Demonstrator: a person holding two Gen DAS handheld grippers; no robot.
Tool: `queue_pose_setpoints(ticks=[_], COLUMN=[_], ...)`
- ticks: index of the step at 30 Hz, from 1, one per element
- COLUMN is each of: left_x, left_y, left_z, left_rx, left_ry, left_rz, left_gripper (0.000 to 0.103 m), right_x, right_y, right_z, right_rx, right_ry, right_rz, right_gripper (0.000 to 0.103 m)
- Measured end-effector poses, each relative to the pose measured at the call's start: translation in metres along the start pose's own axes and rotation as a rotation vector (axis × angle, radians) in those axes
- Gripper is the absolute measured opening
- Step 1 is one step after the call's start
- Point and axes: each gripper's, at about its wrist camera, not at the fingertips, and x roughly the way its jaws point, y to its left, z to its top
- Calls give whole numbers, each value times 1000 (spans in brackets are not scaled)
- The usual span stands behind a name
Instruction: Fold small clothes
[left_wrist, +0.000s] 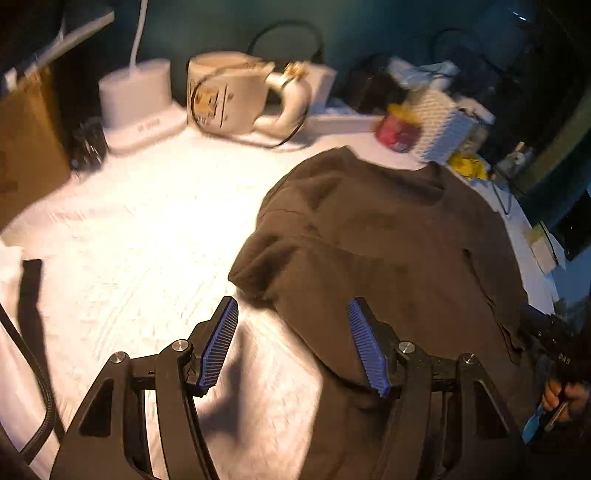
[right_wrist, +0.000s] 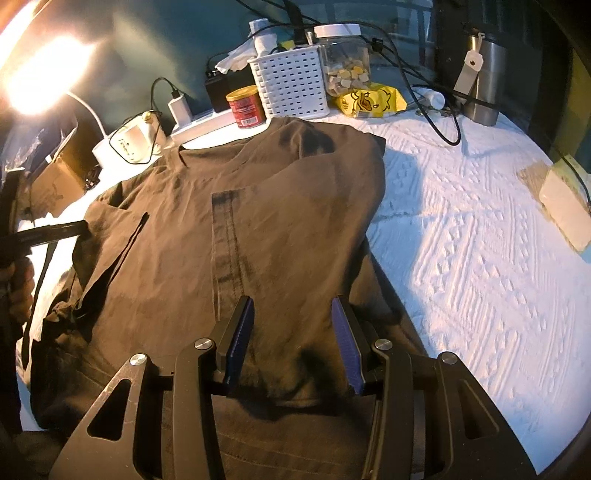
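A dark brown T-shirt lies on a white textured cloth, partly folded, its neck toward the back. It fills the middle of the right wrist view. My left gripper is open and empty, over the shirt's left edge near the hem; its right finger is over the fabric, its left over bare cloth. My right gripper is open and empty, low over the shirt's near part. The left gripper's body shows at the left edge of the right wrist view.
Along the back stand a white lamp base, a cream mug, a red can, a white basket, a jar, a yellow bag, a steel tumbler and cables. A cardboard box is at left.
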Motion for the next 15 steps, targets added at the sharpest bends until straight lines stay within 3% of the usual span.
queue_pose_setpoints(ticks=[2, 3, 5, 7, 11, 15], left_x=[8, 9, 13, 15, 15, 25], left_y=[2, 2, -3, -5, -7, -2], left_z=[4, 5, 9, 14, 27, 35], left_rx=[-13, -9, 16, 31, 114, 191], left_ry=[15, 9, 3, -20, -101, -104], left_rz=[-39, -59, -74, -59, 92, 173], left_gripper=[61, 55, 20, 9, 7, 7], right_x=[2, 4, 7, 10, 14, 16], right_y=[-1, -1, -1, -1, 1, 4], right_z=[2, 3, 5, 7, 11, 13], right_rx=[1, 0, 1, -1, -10, -16], right_ry=[4, 7, 14, 18, 22, 24], right_rz=[-3, -6, -9, -11, -12, -17], right_gripper=[47, 47, 47, 47, 47, 47])
